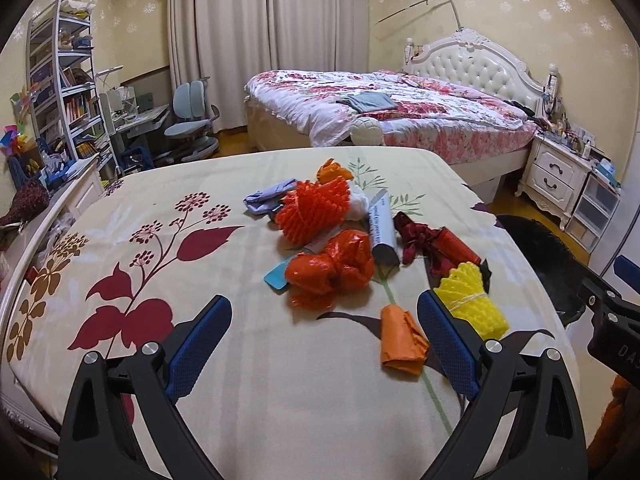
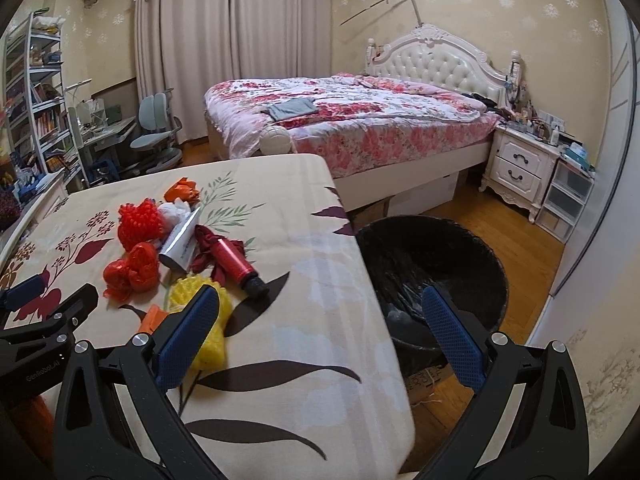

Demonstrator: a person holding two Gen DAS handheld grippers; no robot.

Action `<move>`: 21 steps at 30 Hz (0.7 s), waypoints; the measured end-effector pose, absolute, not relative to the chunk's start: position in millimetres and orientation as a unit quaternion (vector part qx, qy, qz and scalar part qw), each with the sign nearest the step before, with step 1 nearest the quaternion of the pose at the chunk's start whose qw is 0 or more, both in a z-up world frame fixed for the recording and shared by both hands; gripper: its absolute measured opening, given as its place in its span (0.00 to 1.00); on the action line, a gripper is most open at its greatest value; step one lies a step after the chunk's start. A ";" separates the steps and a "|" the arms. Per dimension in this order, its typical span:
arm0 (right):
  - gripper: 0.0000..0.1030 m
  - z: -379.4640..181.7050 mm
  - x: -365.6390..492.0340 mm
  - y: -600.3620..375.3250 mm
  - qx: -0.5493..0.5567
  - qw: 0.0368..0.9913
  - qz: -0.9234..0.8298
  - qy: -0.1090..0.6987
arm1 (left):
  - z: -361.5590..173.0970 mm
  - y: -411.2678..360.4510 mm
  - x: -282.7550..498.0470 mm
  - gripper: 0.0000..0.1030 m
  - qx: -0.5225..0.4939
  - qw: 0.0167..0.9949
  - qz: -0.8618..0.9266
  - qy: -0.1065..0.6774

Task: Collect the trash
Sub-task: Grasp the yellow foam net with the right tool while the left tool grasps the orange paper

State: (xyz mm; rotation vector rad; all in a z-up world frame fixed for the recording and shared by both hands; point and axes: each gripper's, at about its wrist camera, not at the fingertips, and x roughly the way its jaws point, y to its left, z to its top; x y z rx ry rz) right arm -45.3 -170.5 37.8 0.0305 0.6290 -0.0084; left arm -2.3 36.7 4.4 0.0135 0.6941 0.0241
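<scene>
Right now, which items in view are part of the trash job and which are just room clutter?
Job:
- yellow foam net
- orange paper wad
- orange plastic bag
- orange-red foam net
- white tube
- red tube with wrapper
- black-lined bin
- left gripper and right gripper, both open, empty

Clutter:
- folded grey clothes
- white ball
- desk chair
- bookshelf

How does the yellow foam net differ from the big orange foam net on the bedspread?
The yellow foam net lies at the near right edge of the pile, beside the left gripper; the orange foam net sits farther back, mid-pile. The yellow one is tied with a band and fans out; the orange one looks bunched up and bulkier. Both are ribbed foam mesh lying loose on the bedspread.
</scene>
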 end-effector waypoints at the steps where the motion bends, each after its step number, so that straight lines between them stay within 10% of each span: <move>1: 0.96 36.5 -43.5 -163.0 0.012 0.950 0.006 0.313 | 2.4 42.5 -2.3 0.91 0.004 0.939 0.018 0.344; 21: 0.39 1.1 -24.2 -100.3 -0.024 0.914 0.110 0.390 | -18.1 72.3 -5.9 0.91 -0.011 0.932 0.037 0.361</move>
